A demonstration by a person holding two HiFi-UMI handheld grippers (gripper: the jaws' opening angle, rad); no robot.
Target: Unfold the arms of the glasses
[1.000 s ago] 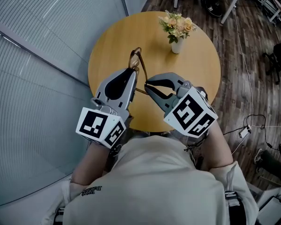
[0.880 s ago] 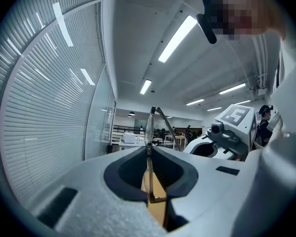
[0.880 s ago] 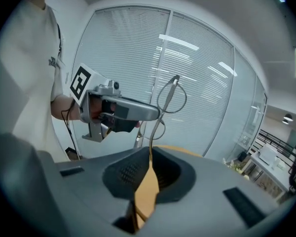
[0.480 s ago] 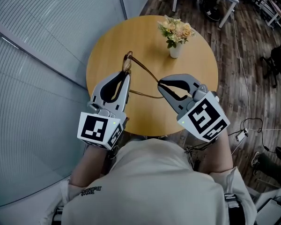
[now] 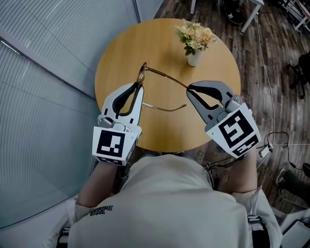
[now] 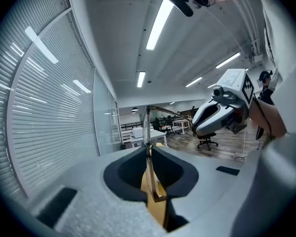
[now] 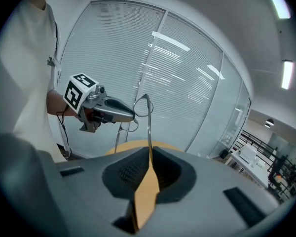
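So, hidden: your left gripper (image 5: pixel 138 87) covers the part of the glasses (image 5: pixel 143 70) it pinches, and in the head view the lenses are edge-on and hard to make out.
Cut off: your shirt (image 5: pixel 160 200) covers the near rim of the table (image 5: pixel 119 50), and your forearms disappear under it.
Writing: the small print on your shirt is too small to read; the marker cubes (image 5: pixel 113 144) show only black-and-white squares.
Left gripper: its jaws are nearly together, clamped on the front of the glasses, with a lens standing upright just past the pads.
Right gripper (image 5: pixel 191 89): its jaws are pressed on the tip of one arm (image 5: pixel 168 77), a thin wire rising from between the pads.
Glasses: you hold them above the table, between the two grippers. The held arm stretches from the front at the left across to the right.
Free arm (image 5: pixel 163 108): it swings out nearer to you, curved at its end; you grip it nowhere.
Vase (image 5: pixel 195 57): it holds flowers, at the far right of the table, well apart from the glasses.
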